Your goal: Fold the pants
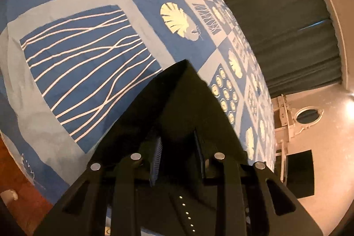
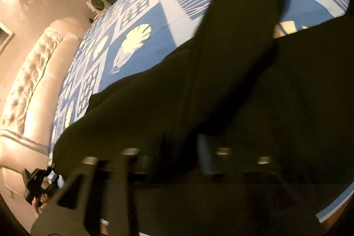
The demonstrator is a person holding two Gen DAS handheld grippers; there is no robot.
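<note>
No readable text, label, brand, number or sign shows in either view. The blue and white patterned bedspread [image 1: 84, 63] filling the left and centre of the left wrist view carries only shell, wavy-line and oval motifs, with no lettering.

Both wrist views look closely across the bedspread [image 1: 88, 59], sharing it.

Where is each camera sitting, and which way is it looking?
Left wrist: sits on the left tool, looking along it over the bed cover toward the curtain; black pants are pinched in the tool.
Right wrist: sits on the right tool, looking over the pants toward the headboard; blurred.
Both show pants and bed cover.
</note>
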